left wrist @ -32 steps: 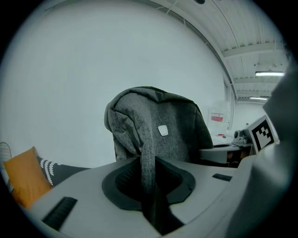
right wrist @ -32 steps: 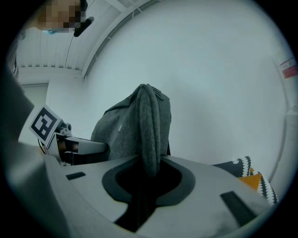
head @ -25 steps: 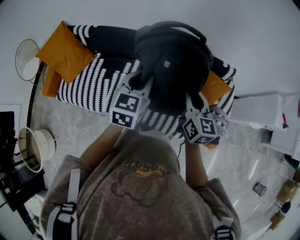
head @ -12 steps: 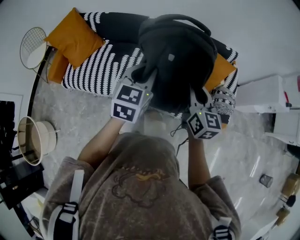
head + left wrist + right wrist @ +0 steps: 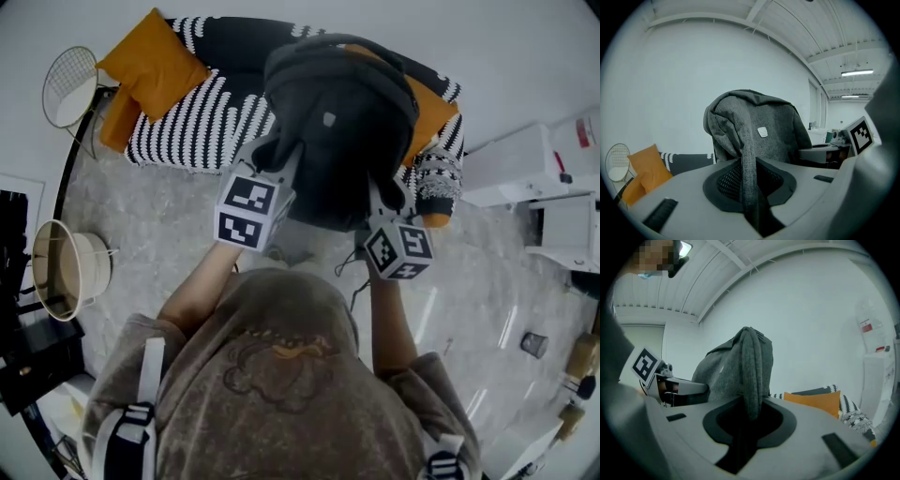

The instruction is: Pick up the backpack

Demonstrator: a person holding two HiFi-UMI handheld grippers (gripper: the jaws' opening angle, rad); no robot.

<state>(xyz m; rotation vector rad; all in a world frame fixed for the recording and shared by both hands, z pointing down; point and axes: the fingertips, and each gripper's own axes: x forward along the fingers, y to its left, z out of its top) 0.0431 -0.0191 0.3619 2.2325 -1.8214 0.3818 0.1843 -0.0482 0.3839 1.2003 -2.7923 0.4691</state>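
Observation:
A dark grey backpack [image 5: 337, 122] hangs in the air in front of me, held up by both grippers. In the head view my left gripper [image 5: 281, 161] grips its left side and my right gripper [image 5: 382, 199] grips its right side. In the left gripper view the backpack [image 5: 761, 129] fills the middle, and a grey strap [image 5: 749, 164] runs down into the left gripper [image 5: 751, 190], pinched between the shut jaws. The right gripper view shows the backpack [image 5: 733, 371] with a fold of its strap [image 5: 752, 380] dropping into the right gripper [image 5: 749, 420], also clamped.
Behind the backpack stands a black-and-white patterned sofa [image 5: 192, 117] with orange cushions [image 5: 155, 61] and a patterned cushion [image 5: 439, 183]. A wire side table [image 5: 70, 86] and a round basket [image 5: 67, 272] stand at the left. White cabinets [image 5: 525, 159] are at the right.
Both grippers have carried the backpack back from the sofa toward me. The sofa now lies farther up the head view, and the backpack's lower part hangs over the floor.

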